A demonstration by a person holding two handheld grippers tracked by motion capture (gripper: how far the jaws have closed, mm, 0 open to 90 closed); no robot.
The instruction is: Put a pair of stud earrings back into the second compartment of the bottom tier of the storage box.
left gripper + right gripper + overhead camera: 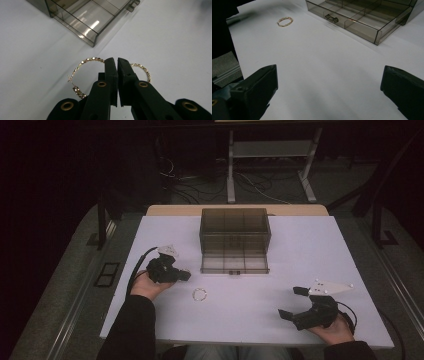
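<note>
- Your left gripper (184,275) sits at about nine o'clock on the white table (300,250), its jaws pressed together with nothing between them; in the left gripper view the closed tips (117,62) hang over the gold hoop earring (86,62) without pinching it.
- The earring (200,294) lies flat on the table near the centre, at roughly four o'clock from your left gripper and at seven o'clock from the open drawer, well apart from both the drawer and your right hand.
- Your right gripper (292,302) rests at about four o'clock on the table, its jaws spread wide and empty; in the right gripper view they frame bare table, with the earring (285,21) far off at eleven o'clock.
- The smoked plastic drawer box (235,232) stands at twelve o'clock, and its divided drawer (234,262) is already pulled out toward you. The compartments look empty as far as the pictures show.
- Judged from this, opening the drawer is done, and the earring is not yet picked up.
- What is left, as it appears: open your left jaws, take the hoop by its rim, carry it to twelve o'clock, drop it in a compartment, and likely push the drawer shut.
</note>
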